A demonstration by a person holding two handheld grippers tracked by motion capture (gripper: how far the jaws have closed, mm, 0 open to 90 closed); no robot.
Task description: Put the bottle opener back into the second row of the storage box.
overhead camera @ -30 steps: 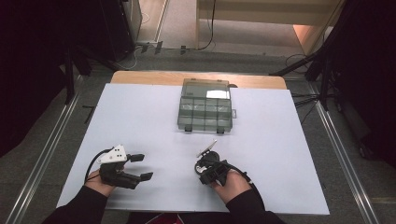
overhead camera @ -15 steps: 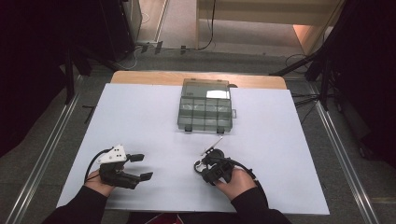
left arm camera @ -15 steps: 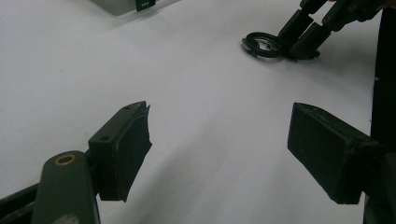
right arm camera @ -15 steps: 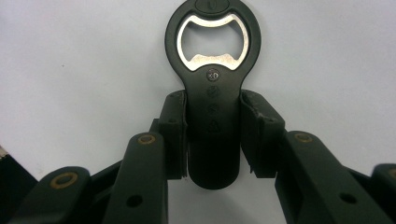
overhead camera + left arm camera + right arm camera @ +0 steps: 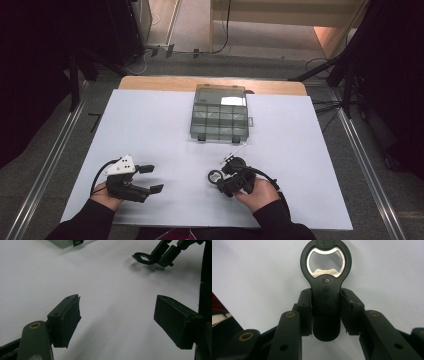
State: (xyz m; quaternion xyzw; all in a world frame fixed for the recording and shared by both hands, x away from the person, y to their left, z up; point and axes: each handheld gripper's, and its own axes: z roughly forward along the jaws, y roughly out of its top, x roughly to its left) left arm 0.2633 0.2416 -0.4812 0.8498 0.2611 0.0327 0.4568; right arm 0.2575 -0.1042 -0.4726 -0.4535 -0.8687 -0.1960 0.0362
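Observation:
A black bottle opener [image 5: 326, 290] with a metal-lined ring sits between the pads of my right gripper [image 5: 326, 312], which is shut on its handle. In the high view that gripper [image 5: 225, 178] is low over the white sheet at the front right of centre, and the opener's ring [image 5: 216, 176] points left. My left gripper [image 5: 151, 178] rests at the front left with its jaws wide open and nothing between them. The left gripper view looks past its open gripper [image 5: 120, 322] to the opener [image 5: 143, 258] farther off.
A grey clear-lidded compartment box [image 5: 220, 119] stands at the back centre of the white-covered table [image 5: 150, 125], with a wooden edge [image 5: 150, 82] behind it. The box corner [image 5: 67, 242] shows in the left gripper view. Dark stands and cables ring the table.
The right hand has shifted slightly to the right with the opener still in its jaws. The left gripper has kept still.

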